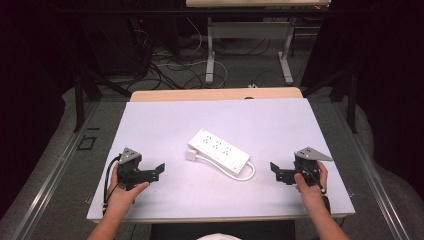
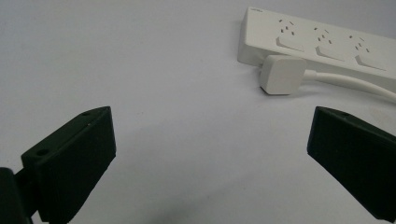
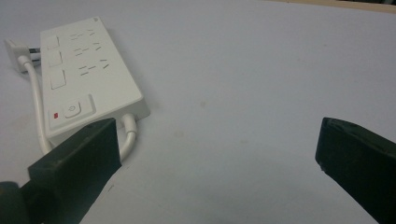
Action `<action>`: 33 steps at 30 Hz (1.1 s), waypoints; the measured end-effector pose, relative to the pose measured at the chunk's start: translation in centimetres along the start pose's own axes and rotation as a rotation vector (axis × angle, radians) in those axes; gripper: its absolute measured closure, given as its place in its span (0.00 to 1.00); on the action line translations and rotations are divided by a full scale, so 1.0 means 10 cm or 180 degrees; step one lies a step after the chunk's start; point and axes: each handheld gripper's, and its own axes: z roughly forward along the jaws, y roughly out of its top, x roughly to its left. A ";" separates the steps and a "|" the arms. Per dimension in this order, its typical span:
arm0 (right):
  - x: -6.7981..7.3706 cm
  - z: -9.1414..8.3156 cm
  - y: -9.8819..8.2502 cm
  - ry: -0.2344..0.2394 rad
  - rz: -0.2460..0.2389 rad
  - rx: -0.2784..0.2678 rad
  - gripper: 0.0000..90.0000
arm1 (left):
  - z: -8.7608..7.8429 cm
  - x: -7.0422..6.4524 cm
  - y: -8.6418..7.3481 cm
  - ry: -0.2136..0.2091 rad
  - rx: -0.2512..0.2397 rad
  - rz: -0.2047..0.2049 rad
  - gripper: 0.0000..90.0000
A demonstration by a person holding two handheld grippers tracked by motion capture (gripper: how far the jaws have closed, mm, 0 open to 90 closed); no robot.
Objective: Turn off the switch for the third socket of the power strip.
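White power strip (image 1: 219,152) lying flat at centre of the tabletop (image 1: 165,120), set diagonally, sockets facing up. Own cable (image 1: 248,174) looped round the near end and run back along the near long side, ending in the white plug (image 1: 191,155) resting just beside the strip's far-left corner. Plug not inserted in any socket; prongs seen in the right gripper view to point toward the strip end. Switch with red mark (image 3: 70,111) at the end nearest the right claw.

Left claw (image 1: 156,172) held low over the tabletop, left of the strip, well apart from it, jaws pointed toward the plug end. Jaws wide apart, nothing between them; bare surface seen between the pads in the left gripper view, plug (image 2: 282,74) ahead and to the right.

Right claw (image 1: 276,171) held likewise on the opposite side, near the cable loop, aimed at the switch end. Jaws spread wide, nothing gripped.

Judgement: symmetrical, empty, open posture on either flank suggests a ready stance ahead of a two-handed approach, probably one claw to steady the strip and the other to take the plug. No contact yet with strip, cable or plug.
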 end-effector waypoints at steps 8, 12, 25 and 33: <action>0.07 -0.02 0.00 0.0072 -0.0058 -0.0006 0.00 | -0.02 -0.03 -0.01 -0.0013 -0.0006 0.0007 0.01; 0.07 -0.01 0.00 0.0106 -0.0087 -0.0004 0.00 | -0.02 -0.04 -0.01 -0.0008 -0.0016 0.0016 0.01; 0.09 0.01 -0.03 0.0174 -0.0084 0.0049 0.00 | -0.03 -0.14 0.03 -0.0138 -0.0025 0.0039 0.01; 0.11 0.03 -0.04 0.0191 -0.0102 0.0042 0.00 | 0.02 -0.28 0.04 -0.0168 0.0120 0.0186 0.03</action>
